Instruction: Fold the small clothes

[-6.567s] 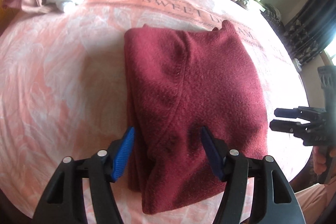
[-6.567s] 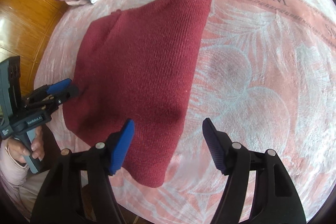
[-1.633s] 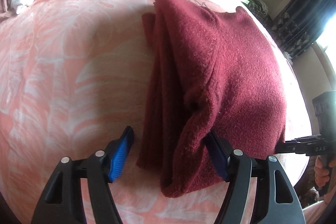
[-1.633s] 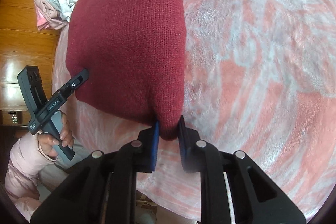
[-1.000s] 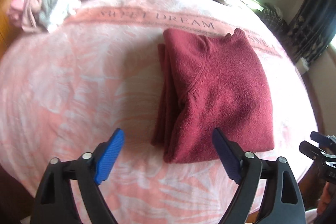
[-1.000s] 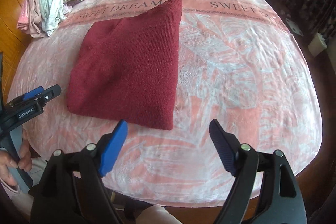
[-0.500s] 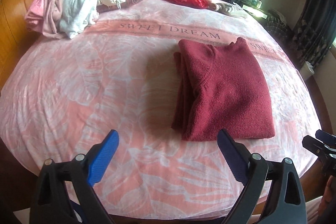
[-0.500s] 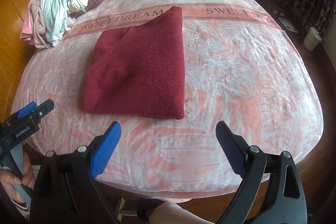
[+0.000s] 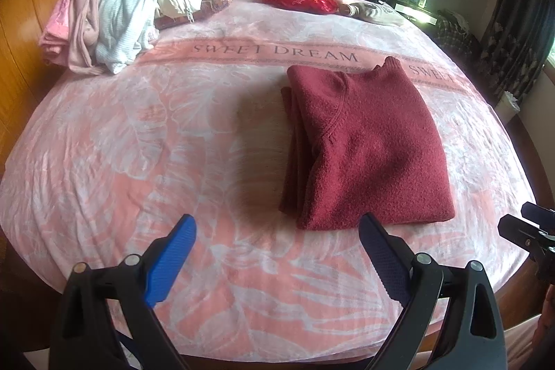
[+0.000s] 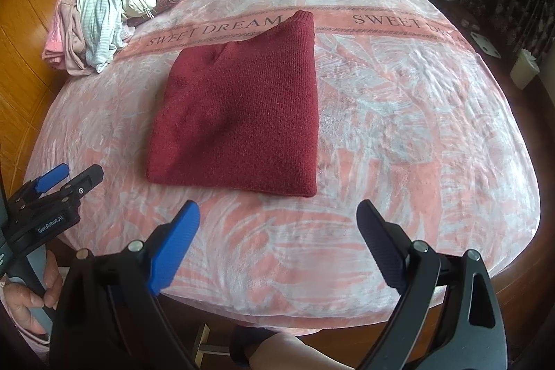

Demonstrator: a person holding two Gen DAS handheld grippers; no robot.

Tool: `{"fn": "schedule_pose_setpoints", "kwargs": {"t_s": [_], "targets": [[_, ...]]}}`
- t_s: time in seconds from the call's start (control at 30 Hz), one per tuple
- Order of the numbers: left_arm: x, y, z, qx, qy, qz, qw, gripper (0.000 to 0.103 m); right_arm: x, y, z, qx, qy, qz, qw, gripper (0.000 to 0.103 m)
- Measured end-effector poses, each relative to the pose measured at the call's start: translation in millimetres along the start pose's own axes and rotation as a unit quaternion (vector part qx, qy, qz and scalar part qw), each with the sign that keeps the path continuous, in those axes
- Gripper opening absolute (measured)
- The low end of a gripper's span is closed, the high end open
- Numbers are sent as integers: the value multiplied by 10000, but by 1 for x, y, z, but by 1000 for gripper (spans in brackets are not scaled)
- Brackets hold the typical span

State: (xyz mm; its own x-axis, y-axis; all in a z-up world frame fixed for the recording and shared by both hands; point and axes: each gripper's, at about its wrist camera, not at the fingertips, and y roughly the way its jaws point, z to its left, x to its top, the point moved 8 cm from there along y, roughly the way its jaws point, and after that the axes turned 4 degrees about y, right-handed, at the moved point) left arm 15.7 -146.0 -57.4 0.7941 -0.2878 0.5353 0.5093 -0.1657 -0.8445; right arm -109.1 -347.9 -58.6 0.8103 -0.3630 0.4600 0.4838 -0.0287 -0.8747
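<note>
Between my left gripper's (image 9: 275, 254) wide-spread, empty jaws and my right gripper's (image 10: 277, 240), equally agape, the folded maroon sweater (image 10: 242, 113) lies on the pink blanket (image 10: 399, 127). Soft, thick knit, probably floppy; I'd pinch its near corners through all layers.

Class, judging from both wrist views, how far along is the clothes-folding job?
Done: the maroon sweater lies folded flat on the pink blanket. In hand: nothing; the left claw and right claw are open and empty. Left: the heap of clothes looks unfolded.
</note>
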Motion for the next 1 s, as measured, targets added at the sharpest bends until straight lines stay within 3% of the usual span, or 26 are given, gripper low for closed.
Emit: {"fn": "schedule_pose_setpoints", "kwargs": {"t_s": [1.0], "targets": [[-1, 5, -2, 73, 177, 44, 9998, 95, -6, 10, 6, 46, -179, 196, 9996, 93]]}}
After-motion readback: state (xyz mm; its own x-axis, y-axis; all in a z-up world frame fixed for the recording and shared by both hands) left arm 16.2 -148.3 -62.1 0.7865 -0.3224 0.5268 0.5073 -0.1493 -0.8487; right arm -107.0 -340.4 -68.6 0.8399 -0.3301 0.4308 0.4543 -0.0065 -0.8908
